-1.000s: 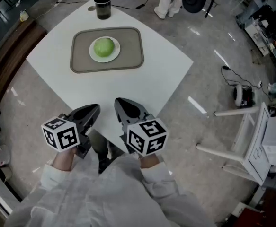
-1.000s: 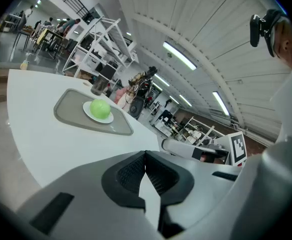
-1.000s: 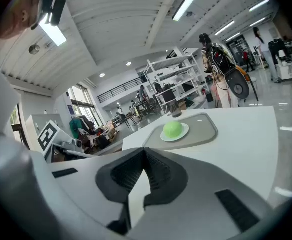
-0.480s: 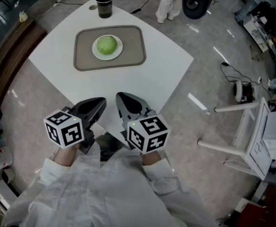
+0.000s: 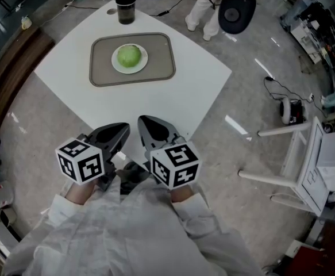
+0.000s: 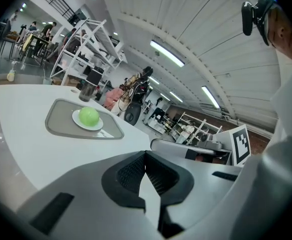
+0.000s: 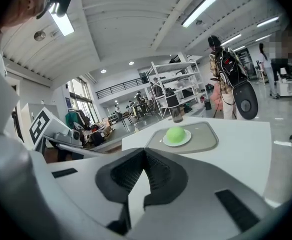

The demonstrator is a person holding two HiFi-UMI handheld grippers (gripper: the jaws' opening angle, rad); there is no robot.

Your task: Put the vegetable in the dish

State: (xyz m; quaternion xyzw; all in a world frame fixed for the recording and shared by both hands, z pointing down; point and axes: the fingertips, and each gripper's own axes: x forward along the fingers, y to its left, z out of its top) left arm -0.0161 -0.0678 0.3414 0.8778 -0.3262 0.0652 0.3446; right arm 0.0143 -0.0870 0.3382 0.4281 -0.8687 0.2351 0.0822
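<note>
A round green vegetable (image 5: 129,56) sits on a small white dish (image 5: 139,64) in the middle of a grey tray (image 5: 158,68) at the far side of the white table (image 5: 196,85). Both gripper views show it far ahead: the vegetable (image 6: 89,116) on its dish (image 6: 87,124), and the vegetable (image 7: 175,133) on the tray (image 7: 202,136). My left gripper (image 5: 120,132) and right gripper (image 5: 147,124) hang side by side over the table's near corner, close to my body. Each is shut with nothing held, as seen at the left gripper (image 6: 146,156) and right gripper (image 7: 145,155).
A black tumbler (image 5: 124,2) stands behind the tray at the table's far corner. A person with a round black bag (image 5: 236,7) stands beyond the table. A white chair (image 5: 308,165) and floor cables (image 5: 282,91) lie to the right. Shelving fills the background.
Both grippers stay shut near the table's near corner; the left one has edged slightly toward the right one. The vegetable, dish and tray have not moved.
</note>
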